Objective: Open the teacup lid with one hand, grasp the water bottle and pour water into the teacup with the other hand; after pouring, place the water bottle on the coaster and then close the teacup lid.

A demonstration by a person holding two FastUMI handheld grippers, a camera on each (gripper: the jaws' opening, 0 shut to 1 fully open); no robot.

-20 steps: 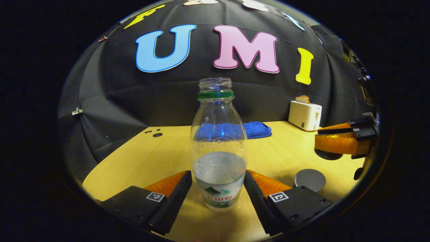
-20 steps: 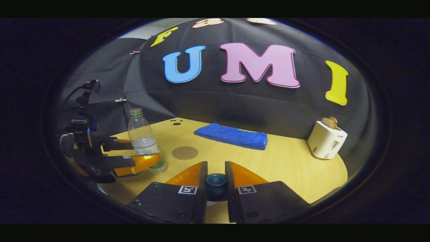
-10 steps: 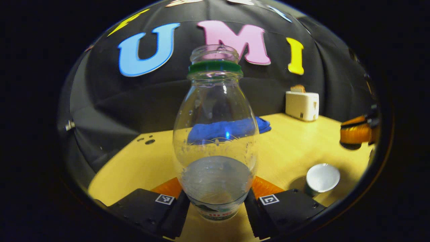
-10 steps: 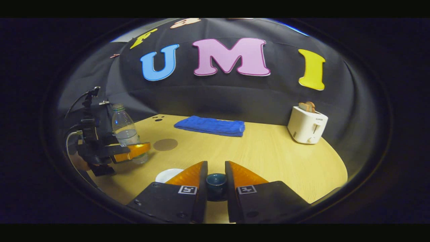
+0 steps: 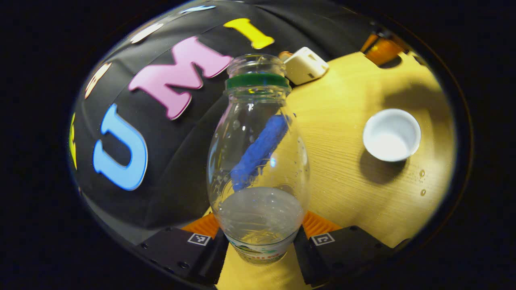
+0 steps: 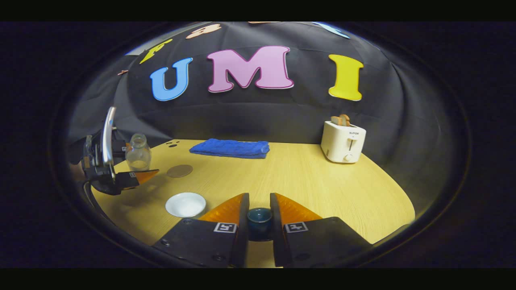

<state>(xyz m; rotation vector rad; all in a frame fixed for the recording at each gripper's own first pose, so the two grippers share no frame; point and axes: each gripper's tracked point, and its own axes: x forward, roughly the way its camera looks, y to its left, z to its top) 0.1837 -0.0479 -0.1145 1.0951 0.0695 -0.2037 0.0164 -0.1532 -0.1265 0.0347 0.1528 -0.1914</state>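
Left gripper [image 5: 260,241]: we find its jaws closed on the lower body of the bottle [image 5: 258,161], one finger pressing each side; we see the same gripper [image 6: 121,177] in the right gripper view, lifted off the table [image 6: 314,181] near its left edge. Bottle: clear, uncapped, green neck ring, about a third full of water, the table and wall tilted behind it in the left gripper view. Right gripper [image 6: 259,219]: we find its jaws nearly closed on the knob of the dark lid [image 6: 259,217], held clear of the cup [image 6: 186,204]. Cup: white, open, standing on the table below and right of the bottle's mouth in the left gripper view [image 5: 392,134]; whether it holds water we cannot tell. A few drops lie on the wood just beside it. Coaster [image 6: 179,170]: round, brown, flat, bare, behind the cup and near the bottle. Cloth [image 6: 229,148]: blue, folded, by the back edge. Toaster [image 6: 343,141]: white, bread in its slots, far right, well apart from the cup. Open wood lies between cup, coaster and cloth.
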